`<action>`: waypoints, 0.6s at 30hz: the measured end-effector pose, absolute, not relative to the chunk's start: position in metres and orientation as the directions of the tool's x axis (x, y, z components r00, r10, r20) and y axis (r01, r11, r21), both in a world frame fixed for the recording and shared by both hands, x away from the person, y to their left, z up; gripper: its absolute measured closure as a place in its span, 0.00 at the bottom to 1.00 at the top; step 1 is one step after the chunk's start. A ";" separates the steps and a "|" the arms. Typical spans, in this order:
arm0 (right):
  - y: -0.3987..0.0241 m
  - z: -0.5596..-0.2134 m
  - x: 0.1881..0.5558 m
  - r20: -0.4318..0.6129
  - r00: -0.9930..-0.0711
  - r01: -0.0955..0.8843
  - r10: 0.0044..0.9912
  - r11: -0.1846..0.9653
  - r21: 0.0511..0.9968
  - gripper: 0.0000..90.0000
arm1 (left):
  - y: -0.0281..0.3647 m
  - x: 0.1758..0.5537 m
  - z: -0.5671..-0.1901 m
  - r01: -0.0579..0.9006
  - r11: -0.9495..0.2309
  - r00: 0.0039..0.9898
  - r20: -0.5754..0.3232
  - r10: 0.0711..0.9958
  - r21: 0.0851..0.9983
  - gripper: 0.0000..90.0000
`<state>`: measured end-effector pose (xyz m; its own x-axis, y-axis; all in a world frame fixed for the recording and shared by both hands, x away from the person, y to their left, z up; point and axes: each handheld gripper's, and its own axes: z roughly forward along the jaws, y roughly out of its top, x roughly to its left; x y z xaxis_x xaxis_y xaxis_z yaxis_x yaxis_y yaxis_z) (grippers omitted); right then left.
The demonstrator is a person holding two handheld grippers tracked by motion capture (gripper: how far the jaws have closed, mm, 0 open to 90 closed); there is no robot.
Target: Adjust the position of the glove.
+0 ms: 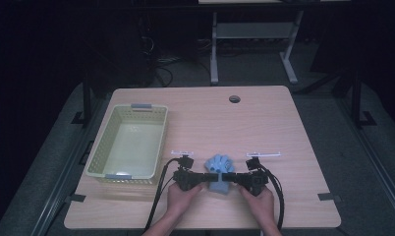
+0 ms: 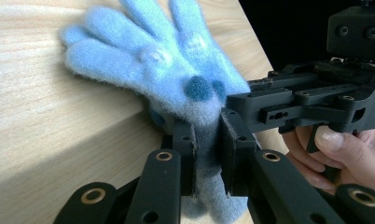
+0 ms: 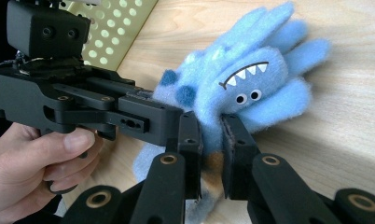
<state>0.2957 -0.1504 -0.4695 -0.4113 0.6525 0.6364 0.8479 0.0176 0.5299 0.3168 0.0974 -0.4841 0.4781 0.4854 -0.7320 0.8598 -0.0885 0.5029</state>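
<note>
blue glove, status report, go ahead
Left claw and right claw both shut on blue glove. Glove on table. Basket left, nothing in the way.

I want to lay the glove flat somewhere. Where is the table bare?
Bare wood runs right of the basket to the far hole and right edge of the table. The basket is empty too. It is crowded at the near edge, where both grippers pinch the glove.

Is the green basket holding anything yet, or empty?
Empty: the green basket shows a bare floor in the high view, while the blue glove lies outside it on the table.
</note>
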 end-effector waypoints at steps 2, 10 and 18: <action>-0.152 -0.469 0.295 0.636 -0.412 0.846 0.652 0.015 0.533 0.89 | 0.097 0.317 -0.483 0.860 -0.088 0.478 -0.735 0.481 0.502 0.87; -0.154 -0.457 0.295 0.639 -0.426 0.831 0.641 -0.001 0.556 0.89 | 0.097 0.319 -0.468 0.843 -0.090 0.506 -0.725 0.466 0.531 0.87; -0.156 -0.448 0.295 0.647 -0.435 0.823 0.626 -0.015 0.568 0.89 | 0.097 0.319 -0.457 0.833 -0.091 0.522 -0.719 0.459 0.546 0.87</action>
<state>0.2952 -0.1559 -0.4477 -0.4353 0.6257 0.6473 0.8230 -0.0148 0.5678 0.3191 0.0973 -0.4565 0.5221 0.4587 -0.7190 0.8326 -0.0914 0.5463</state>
